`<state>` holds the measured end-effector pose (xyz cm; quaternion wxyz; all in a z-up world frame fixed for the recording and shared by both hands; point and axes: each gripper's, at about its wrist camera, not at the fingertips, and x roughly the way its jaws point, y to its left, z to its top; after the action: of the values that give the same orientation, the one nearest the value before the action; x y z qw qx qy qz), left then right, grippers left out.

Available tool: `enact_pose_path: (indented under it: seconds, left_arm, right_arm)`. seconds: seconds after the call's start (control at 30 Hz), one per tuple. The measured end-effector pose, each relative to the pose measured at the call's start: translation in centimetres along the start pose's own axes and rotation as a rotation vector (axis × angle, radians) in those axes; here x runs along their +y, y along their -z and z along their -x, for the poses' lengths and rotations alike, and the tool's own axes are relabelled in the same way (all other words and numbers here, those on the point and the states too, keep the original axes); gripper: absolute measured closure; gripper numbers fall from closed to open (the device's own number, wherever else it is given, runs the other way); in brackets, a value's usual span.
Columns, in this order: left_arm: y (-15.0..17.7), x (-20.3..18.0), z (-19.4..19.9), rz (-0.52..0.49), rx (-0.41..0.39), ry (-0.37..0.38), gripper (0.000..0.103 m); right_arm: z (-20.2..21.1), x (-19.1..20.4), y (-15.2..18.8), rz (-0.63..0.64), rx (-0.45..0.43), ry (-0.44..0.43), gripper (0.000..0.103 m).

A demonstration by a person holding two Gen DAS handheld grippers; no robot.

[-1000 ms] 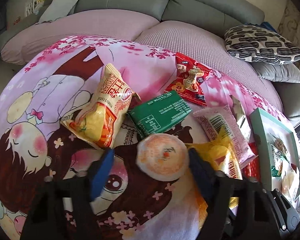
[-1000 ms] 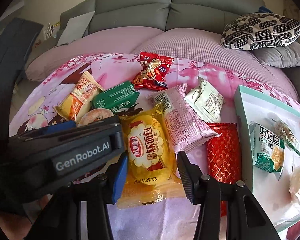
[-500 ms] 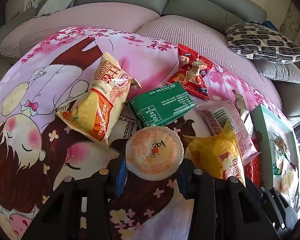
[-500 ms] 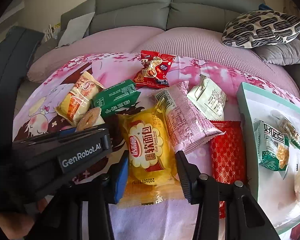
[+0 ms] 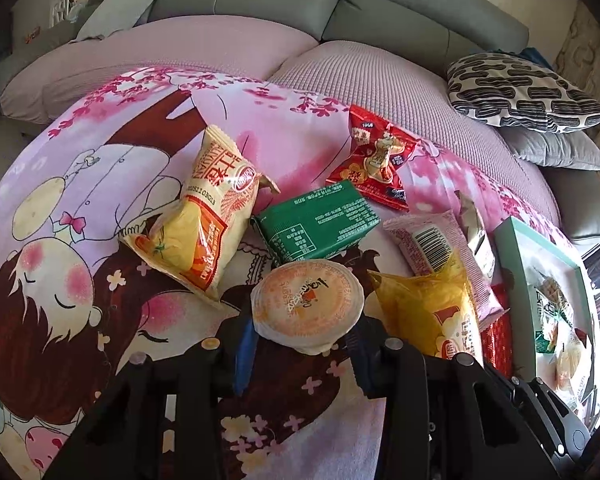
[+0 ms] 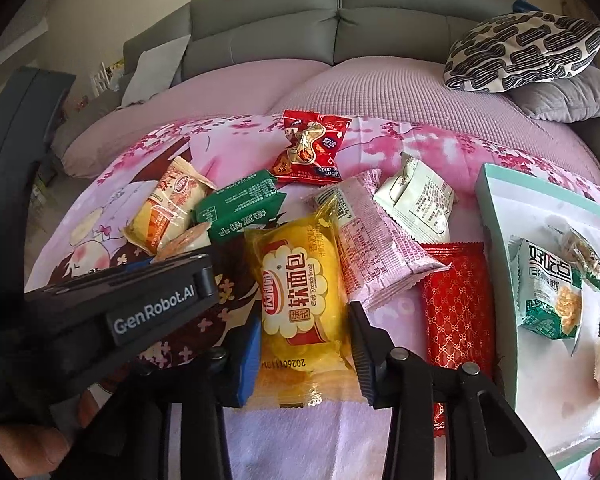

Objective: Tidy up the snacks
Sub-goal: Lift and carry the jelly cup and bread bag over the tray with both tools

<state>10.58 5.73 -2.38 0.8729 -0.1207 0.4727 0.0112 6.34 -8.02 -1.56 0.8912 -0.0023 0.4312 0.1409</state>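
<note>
A round orange jelly cup [image 5: 306, 304] sits tilted between the blue pads of my left gripper [image 5: 302, 346], which is shut on it just above the cartoon blanket [image 5: 60, 240]. My right gripper [image 6: 304, 344] straddles the yellow soft-bread packet [image 6: 300, 292]. Its jaws are closing with a pad at each side of the wrapper, and no crumpling shows. Loose snacks lie beyond: an orange-yellow bag [image 5: 204, 232], a green pack [image 5: 316, 224], a red candy bag [image 6: 310, 148], a pink packet [image 6: 372, 240], a white sachet [image 6: 416, 204] and a red foil packet [image 6: 458, 312].
A teal-rimmed white tray [image 6: 496, 208] at the right holds a green-and-white snack bag [image 6: 548, 288] and a few other packets. The left tool's black housing [image 6: 140, 304] fills the lower left of the right wrist view. A grey sofa [image 6: 300, 32] and patterned cushion [image 6: 520, 48] lie behind.
The left jaws closed from wide apart onto the jelly cup, which now sits tilted between the pads. The right jaws narrowed slightly around the yellow packet.
</note>
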Motion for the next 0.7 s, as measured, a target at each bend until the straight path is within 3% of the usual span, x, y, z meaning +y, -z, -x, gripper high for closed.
enact_pose_path:
  seconds: [0.5, 0.7]
  left_arm:
    - [-1.2, -0.1, 5.3, -0.005, -0.135, 0.013, 0.061]
    - [-1.4, -0.4, 5.7, -0.012, -0.143, 0.01, 0.061]
  right_arm:
    - [4.4, -0.3, -1.1, -0.011, -0.101, -0.028, 0.061]
    - [4.7, -0.7, -1.2, -0.019, -0.105, -0.019, 0.061]
